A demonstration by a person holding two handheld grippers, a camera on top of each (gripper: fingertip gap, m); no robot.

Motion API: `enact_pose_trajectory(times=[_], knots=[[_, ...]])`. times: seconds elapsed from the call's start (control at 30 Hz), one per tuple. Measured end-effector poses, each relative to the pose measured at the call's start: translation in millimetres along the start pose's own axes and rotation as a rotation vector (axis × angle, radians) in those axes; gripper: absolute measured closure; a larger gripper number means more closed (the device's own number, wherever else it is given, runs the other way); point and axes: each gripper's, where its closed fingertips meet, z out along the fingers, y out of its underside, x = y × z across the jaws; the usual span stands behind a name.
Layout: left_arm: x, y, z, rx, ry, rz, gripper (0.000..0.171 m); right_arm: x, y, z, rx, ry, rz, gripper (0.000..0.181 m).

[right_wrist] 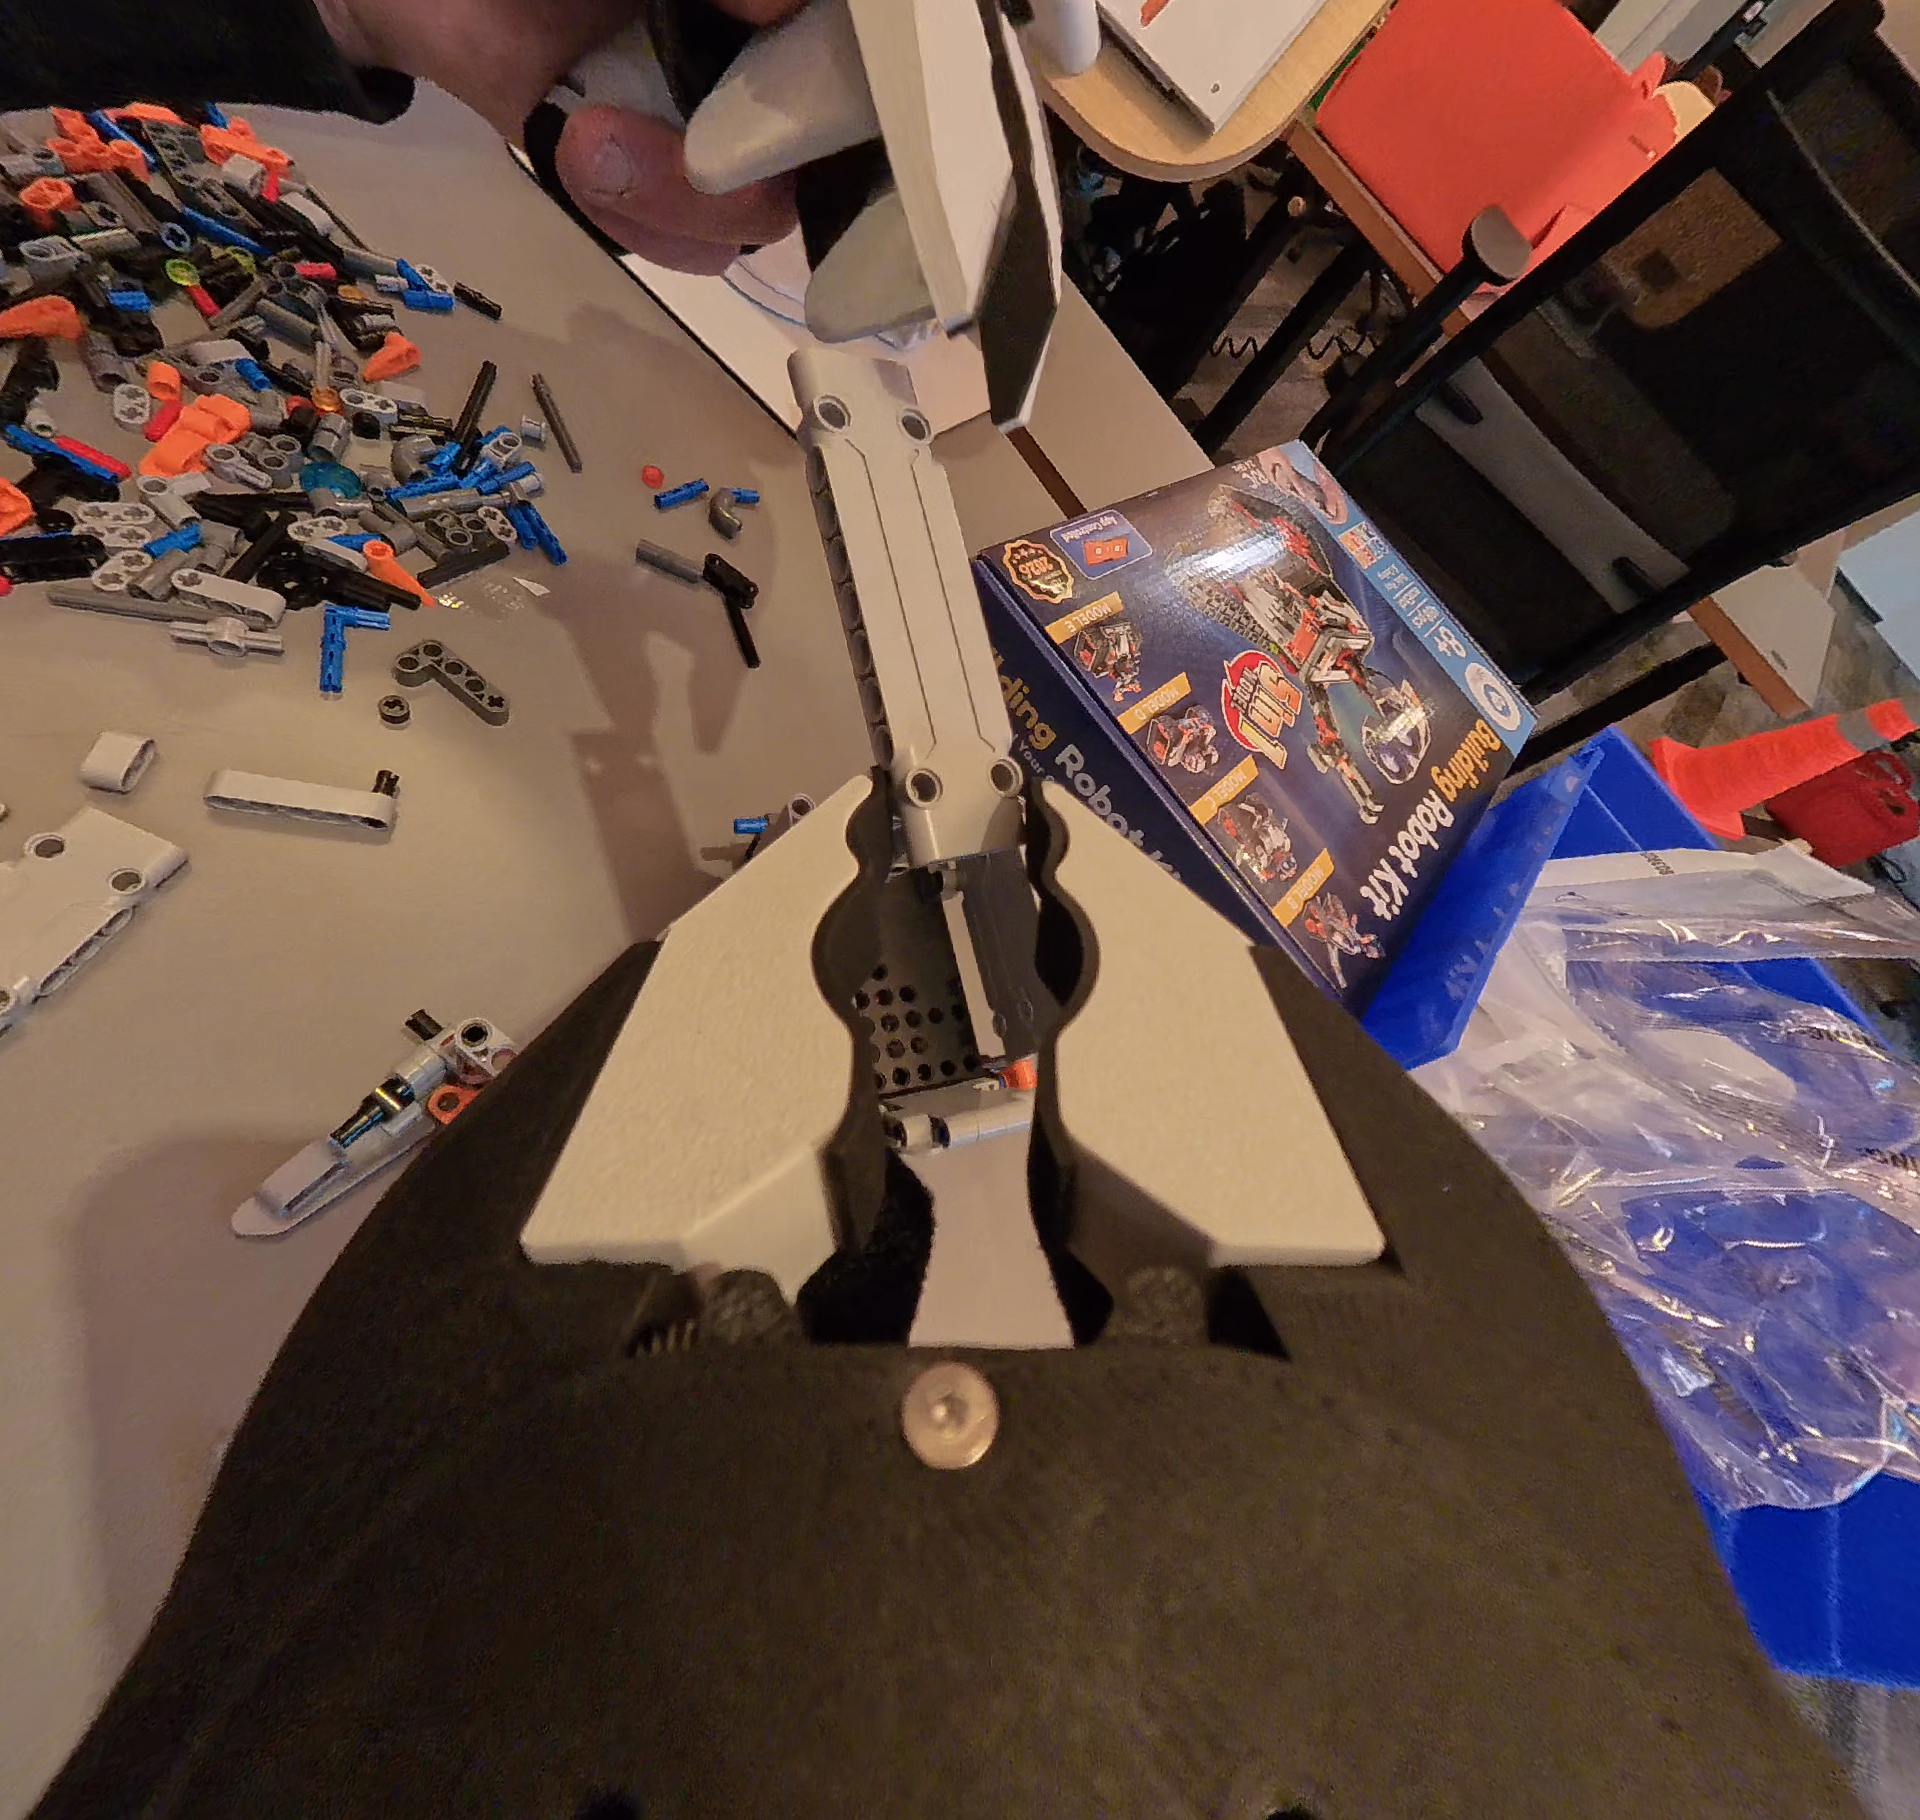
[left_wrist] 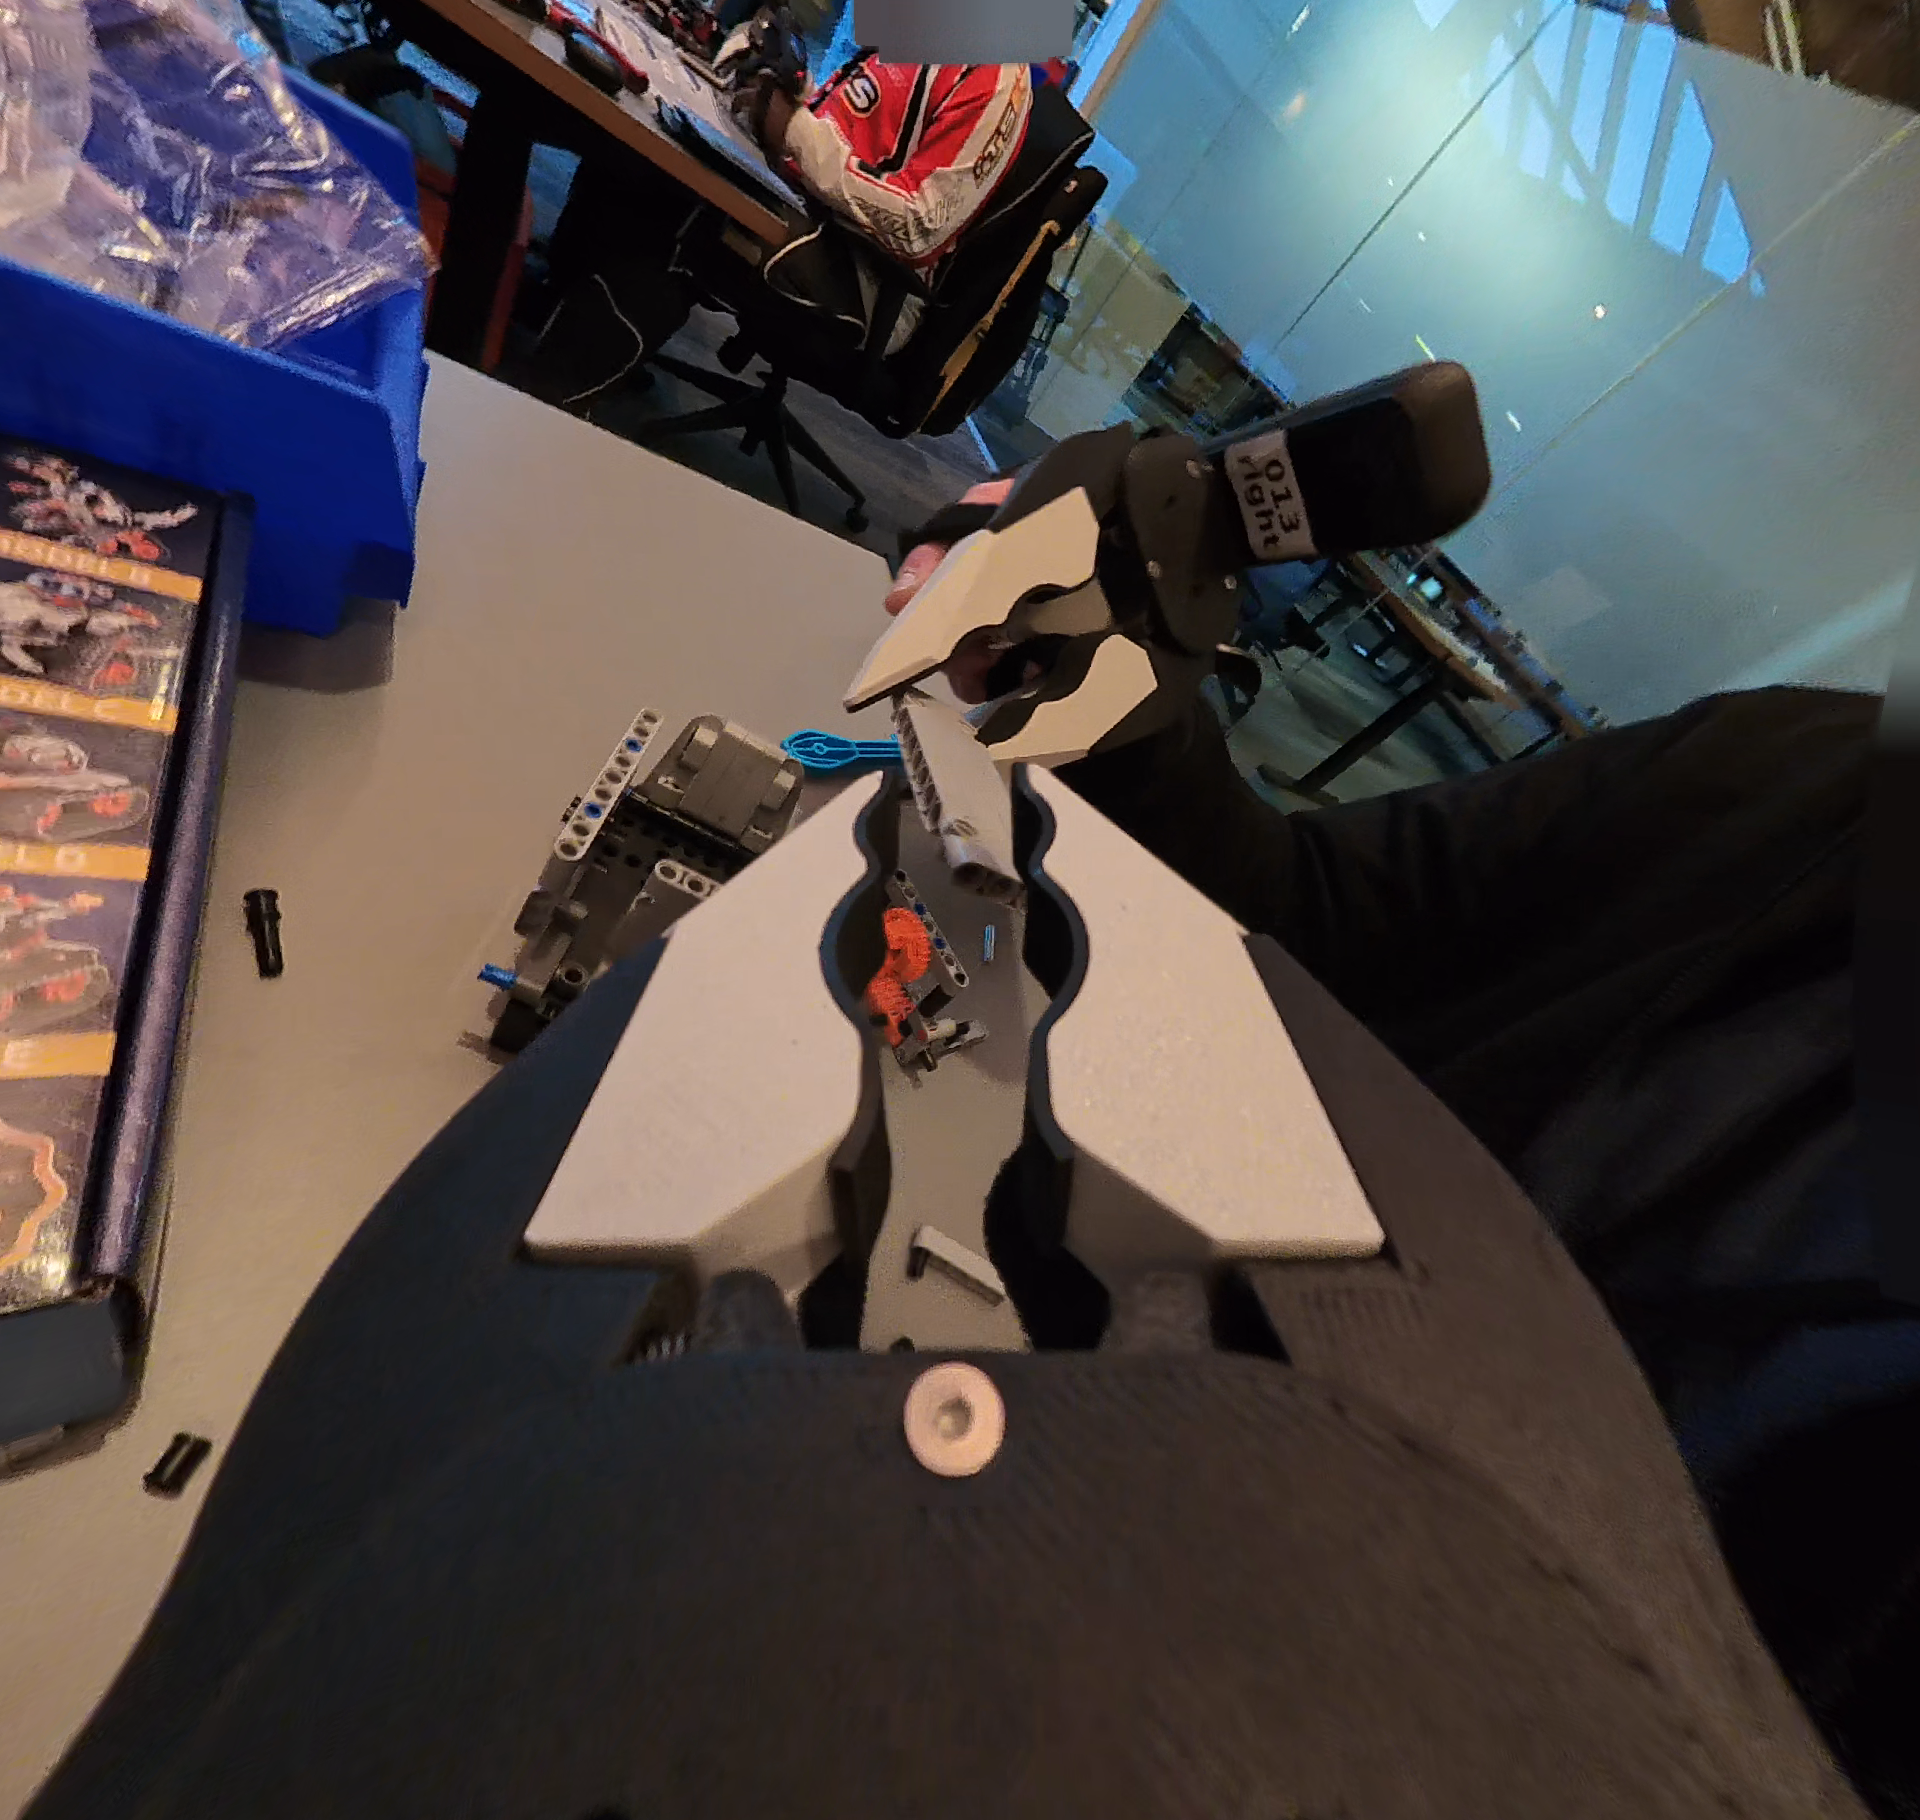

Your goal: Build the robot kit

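Observation:
A long light grey panel [right_wrist: 904, 607] is clamped at its near end between the fingers of my right gripper [right_wrist: 951, 799] and held above the grey table [right_wrist: 582, 835]. Its far end reaches the tips of my left gripper [right_wrist: 987, 373], which comes in from above in a person's hand. In the left wrist view the panel [left_wrist: 961, 804] runs from the right gripper [left_wrist: 920, 731] into the narrow gap of my left gripper [left_wrist: 954, 783]. It lies against one finger, with a slit on the other side. A grey and black motor assembly [left_wrist: 665, 835] sits on the table below.
A pile of small building parts [right_wrist: 239, 399] covers the far left of the table. A blue kit box [right_wrist: 1278, 710] leans on a blue bin [right_wrist: 1507, 887] holding plastic bags [right_wrist: 1714, 1095]. A small orange gear piece [left_wrist: 914, 981] and black pins [left_wrist: 265, 929] lie loose. A person [left_wrist: 914, 160] sits behind.

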Motion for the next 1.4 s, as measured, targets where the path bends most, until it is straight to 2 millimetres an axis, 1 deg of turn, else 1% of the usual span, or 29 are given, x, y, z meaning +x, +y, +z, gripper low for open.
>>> enact_pose_trajectory(times=[0.17,0.23,0.4,0.5,0.73,0.93,1.2,1.4], knots=[[13,4,1,-0.05,-0.009,0.144,0.138,2,1,-2,0.007,-0.01,0.026,0.158],[16,5,3,-0.062,-0.017,0.185,0.136,2,2,-2,0.007,-0.011,0.029,0.158],[10,12,13,-0.128,-0.086,0.233,0.138,3,0,-4,0.026,-0.013,0.045,0.158],[8,8,17,-0.111,-0.112,0.266,0.149,9,-1,-8,0.045,0.01,0.061,0.158],[10,-2,19,-0.053,-0.115,0.271,0.149,18,-7,-15,0.092,0.051,0.081,0.158],[17,-11,20,-0.017,-0.102,0.274,0.149,25,-18,-23,0.176,0.074,0.114,0.156],[20,-12,20,-0.005,-0.087,0.262,0.149,30,-23,-28,0.221,0.084,0.139,0.156],[20,-11,20,-0.015,-0.094,0.267,0.149,29,-23,-27,0.228,0.071,0.15,0.156]])
